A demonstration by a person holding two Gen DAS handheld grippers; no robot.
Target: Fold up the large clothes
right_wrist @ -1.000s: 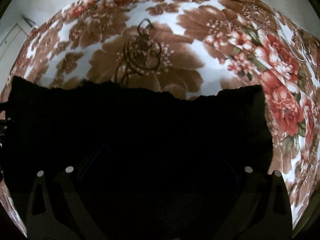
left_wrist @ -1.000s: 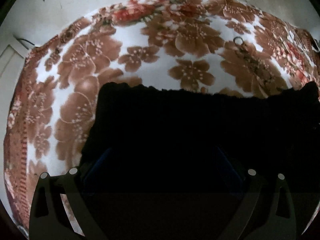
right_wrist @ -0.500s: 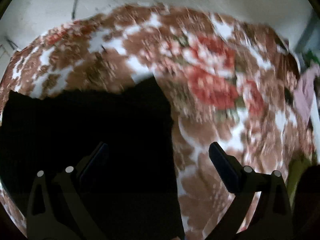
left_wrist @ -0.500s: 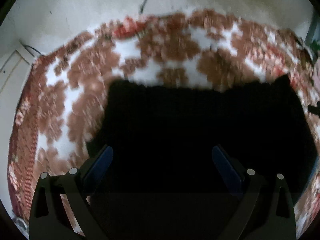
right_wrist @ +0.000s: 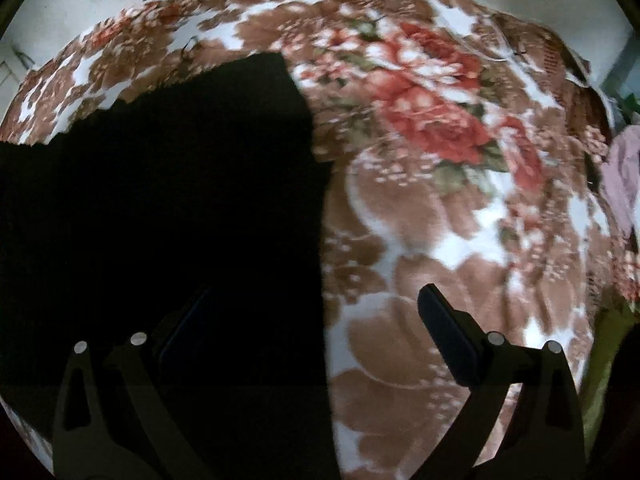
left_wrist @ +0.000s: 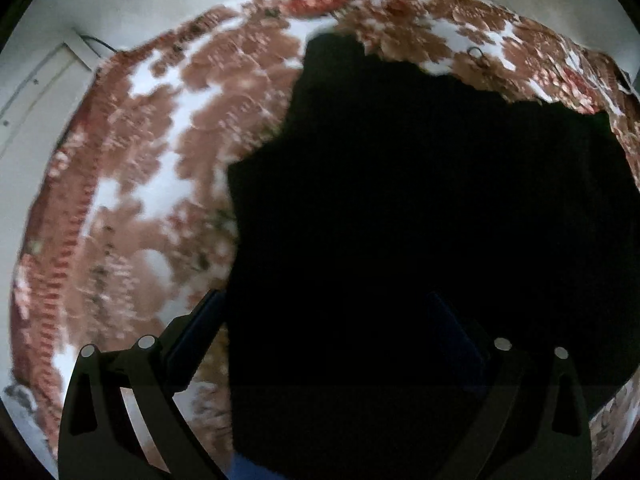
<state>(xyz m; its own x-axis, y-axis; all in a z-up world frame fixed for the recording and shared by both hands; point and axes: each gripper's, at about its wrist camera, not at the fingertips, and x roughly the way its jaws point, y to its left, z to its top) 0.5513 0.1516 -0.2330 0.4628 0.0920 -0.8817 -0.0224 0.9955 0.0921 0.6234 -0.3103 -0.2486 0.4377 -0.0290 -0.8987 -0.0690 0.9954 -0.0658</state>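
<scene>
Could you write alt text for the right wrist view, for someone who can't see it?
A black garment lies flat on a floral blanket, filling the left half of the view. The open right hand-held gripper hovers over the garment's right edge, holding nothing. A pink cloth shows at the far right.

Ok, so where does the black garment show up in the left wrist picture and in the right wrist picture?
Left wrist: the black garment fills the centre and right, its straight edge running down the middle-left.
Right wrist: it fills the left half, its edge running down the centre.
Shared landmark: the floral blanket beneath it, seen left of the garment in one view and right of it in the other.
</scene>
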